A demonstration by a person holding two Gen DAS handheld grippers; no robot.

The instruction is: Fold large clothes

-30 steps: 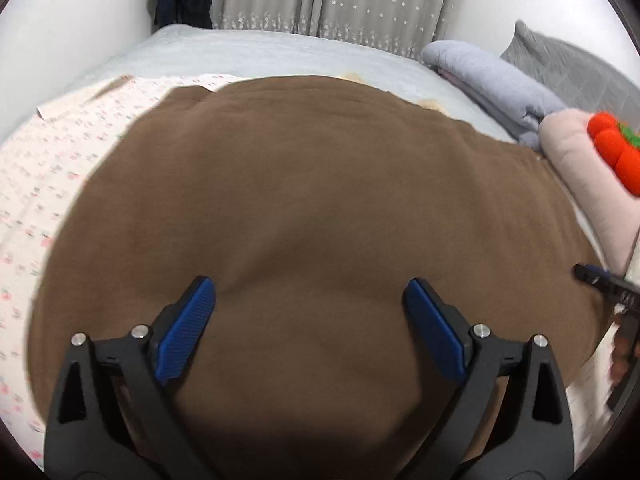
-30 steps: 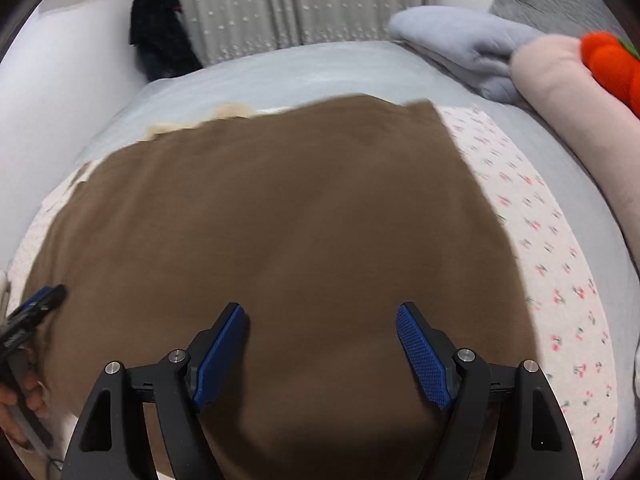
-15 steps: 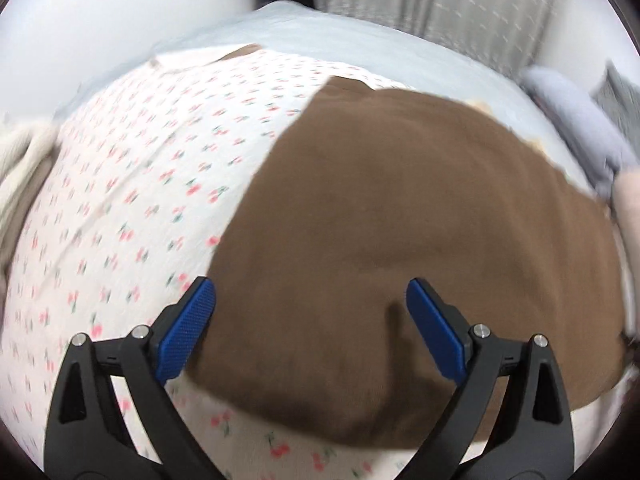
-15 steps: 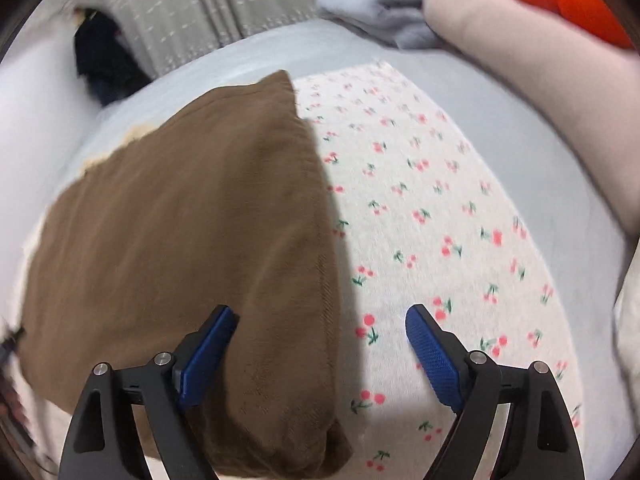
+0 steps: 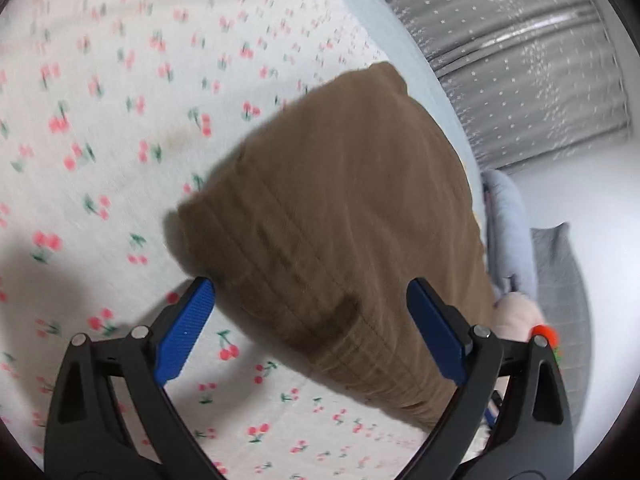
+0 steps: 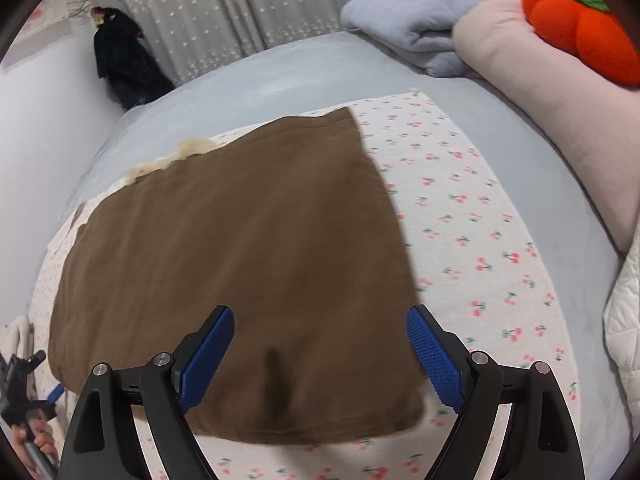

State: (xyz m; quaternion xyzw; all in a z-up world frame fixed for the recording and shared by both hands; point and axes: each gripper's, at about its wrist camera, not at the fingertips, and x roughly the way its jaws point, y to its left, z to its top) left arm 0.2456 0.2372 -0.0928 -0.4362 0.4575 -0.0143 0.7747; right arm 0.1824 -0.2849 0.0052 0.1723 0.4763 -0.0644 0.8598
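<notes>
The brown garment (image 6: 240, 264) lies folded flat on the cherry-print sheet (image 6: 480, 240), which covers the near part of the bed (image 6: 280, 76). The right tool (image 6: 320, 354) hangs above the garment's near edge with its jaws wide and nothing between the pads. The left tool (image 5: 310, 326) stands wide too, above the garment's corner, gripping nothing. At the bed's far right edge sit a grey blanket (image 6: 408, 28) and a pink pillow (image 6: 540, 92).

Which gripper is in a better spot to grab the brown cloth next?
Probably the left gripper: its open jaws already straddle the brown cloth's corner, while the right gripper hovers over its middle.
</notes>
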